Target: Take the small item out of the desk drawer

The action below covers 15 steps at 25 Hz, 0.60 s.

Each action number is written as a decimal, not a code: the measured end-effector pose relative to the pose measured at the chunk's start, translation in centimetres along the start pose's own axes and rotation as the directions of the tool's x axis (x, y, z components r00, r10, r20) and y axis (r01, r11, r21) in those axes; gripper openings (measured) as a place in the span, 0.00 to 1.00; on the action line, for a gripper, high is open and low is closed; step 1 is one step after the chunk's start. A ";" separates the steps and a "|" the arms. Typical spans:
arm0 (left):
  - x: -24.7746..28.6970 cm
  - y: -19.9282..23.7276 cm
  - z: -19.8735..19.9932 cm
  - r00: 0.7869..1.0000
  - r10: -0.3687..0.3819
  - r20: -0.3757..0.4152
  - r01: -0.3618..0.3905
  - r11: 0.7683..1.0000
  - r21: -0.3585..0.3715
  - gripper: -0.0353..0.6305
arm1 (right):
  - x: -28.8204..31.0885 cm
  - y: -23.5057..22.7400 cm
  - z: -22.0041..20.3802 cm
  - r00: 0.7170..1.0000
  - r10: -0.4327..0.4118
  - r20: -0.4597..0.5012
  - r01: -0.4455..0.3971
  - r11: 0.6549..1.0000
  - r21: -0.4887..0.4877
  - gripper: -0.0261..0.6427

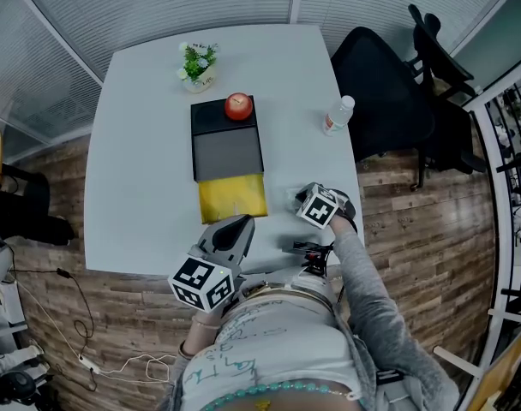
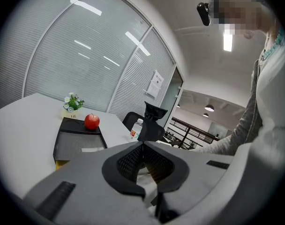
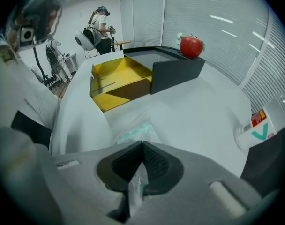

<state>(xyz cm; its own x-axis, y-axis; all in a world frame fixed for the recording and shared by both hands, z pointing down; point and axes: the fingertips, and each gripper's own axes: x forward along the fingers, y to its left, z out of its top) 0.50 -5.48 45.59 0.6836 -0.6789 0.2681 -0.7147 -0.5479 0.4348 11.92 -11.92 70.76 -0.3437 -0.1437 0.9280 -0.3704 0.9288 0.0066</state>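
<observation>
A black desk organiser (image 1: 227, 148) sits mid-table with its yellow drawer (image 1: 232, 197) pulled out toward me; the drawer (image 3: 116, 81) looks bare inside. Just right of the drawer, my right gripper (image 1: 301, 198) points steeply down at the table, shut on a small clear packet with teal print (image 3: 133, 134). The packet's far end rests on the white tabletop ahead of the jaws (image 3: 141, 144). My left gripper (image 1: 241, 223) hovers at the table's front edge, below the drawer, its jaws (image 2: 142, 144) shut with nothing between them.
A red apple (image 1: 238, 106) sits on the organiser's top. A small potted plant (image 1: 198, 65) stands behind it. A water bottle (image 1: 337, 115) stands at the right edge, near a black office chair (image 1: 389, 92). A person stands far off in the right gripper view.
</observation>
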 end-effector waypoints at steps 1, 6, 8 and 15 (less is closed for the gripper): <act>0.0 0.0 0.0 1.000 0.000 0.001 0.000 1.000 -0.001 0.05 | 0.0 0.0 0.0 1.000 -0.004 0.003 0.004 1.000 -0.004 0.05; -0.3 0.3 0.2 1.000 0.004 0.008 -0.004 1.000 -0.004 0.05 | -0.4 0.1 0.0 1.000 -0.005 0.009 0.005 1.000 -0.017 0.07; -0.3 0.2 0.2 1.000 0.002 0.008 -0.001 1.000 -0.005 0.05 | -1.0 0.0 0.2 1.000 0.006 0.029 -0.006 1.000 -0.003 0.14; -0.3 0.0 0.1 1.000 -0.013 0.001 0.013 1.000 0.001 0.05 | -4.6 -0.7 2.2 0.988 -0.015 0.153 0.012 1.000 0.024 0.21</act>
<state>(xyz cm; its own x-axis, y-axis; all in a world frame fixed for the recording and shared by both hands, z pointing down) 0.30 -5.37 45.42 0.6930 -0.6719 0.2613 -0.7055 -0.5573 0.4379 11.88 -12.67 65.66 -0.4661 -0.2083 0.8599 -0.3951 0.9186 0.0083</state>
